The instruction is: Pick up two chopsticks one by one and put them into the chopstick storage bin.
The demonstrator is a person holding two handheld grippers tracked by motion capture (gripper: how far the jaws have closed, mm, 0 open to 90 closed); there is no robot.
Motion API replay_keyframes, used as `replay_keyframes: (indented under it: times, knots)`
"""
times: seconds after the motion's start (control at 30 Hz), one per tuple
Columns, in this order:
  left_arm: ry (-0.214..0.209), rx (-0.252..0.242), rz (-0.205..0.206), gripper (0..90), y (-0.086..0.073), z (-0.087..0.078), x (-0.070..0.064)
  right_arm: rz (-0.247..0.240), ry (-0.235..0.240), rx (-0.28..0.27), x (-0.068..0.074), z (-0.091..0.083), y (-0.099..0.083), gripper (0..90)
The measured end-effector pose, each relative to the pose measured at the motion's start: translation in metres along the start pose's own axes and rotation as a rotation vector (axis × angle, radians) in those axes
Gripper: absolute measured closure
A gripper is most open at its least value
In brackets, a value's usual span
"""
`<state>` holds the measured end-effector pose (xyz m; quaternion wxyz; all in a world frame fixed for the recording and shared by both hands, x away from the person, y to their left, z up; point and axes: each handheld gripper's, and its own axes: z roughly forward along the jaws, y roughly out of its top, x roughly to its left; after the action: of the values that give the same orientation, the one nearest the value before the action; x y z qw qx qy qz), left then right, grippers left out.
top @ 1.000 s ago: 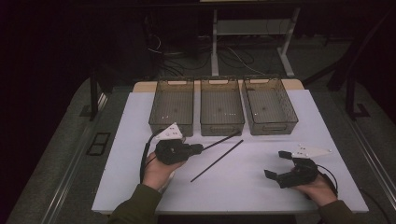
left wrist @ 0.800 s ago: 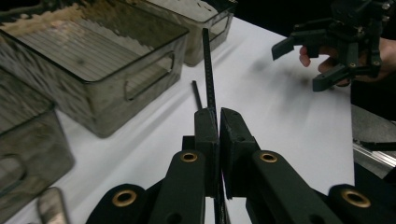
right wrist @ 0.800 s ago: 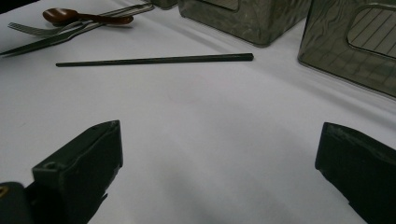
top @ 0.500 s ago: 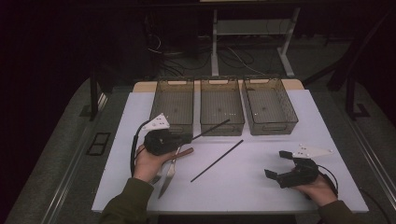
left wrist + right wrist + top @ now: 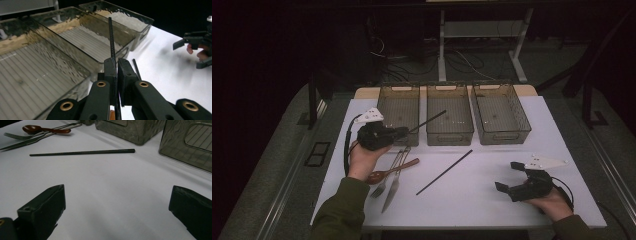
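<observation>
Beside the clamped chopstick: left bin; cutlery below.

high view: above your side, looking forward and down on the whole white tabletop.
left gripper view: rides your left gripper, close behind its jaws, facing the three smoked clear plastic bins.
right gripper view: low over the tabletop, facing the loose thin black stick.
shared: bins and stick in all three.
</observation>
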<state>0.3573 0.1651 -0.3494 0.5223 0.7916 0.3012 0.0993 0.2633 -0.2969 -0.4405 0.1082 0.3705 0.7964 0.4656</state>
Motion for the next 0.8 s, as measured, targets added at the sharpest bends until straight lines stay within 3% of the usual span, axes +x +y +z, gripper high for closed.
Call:
replay_keyframes:
  times: [0.8]
  knots:
    - [0.164, -0.015, -0.056, 85.5, 0.011, 0.005, 0.051, 0.002, -0.004, -0.001, 0.0, 0.0, 0.0, 0.3]
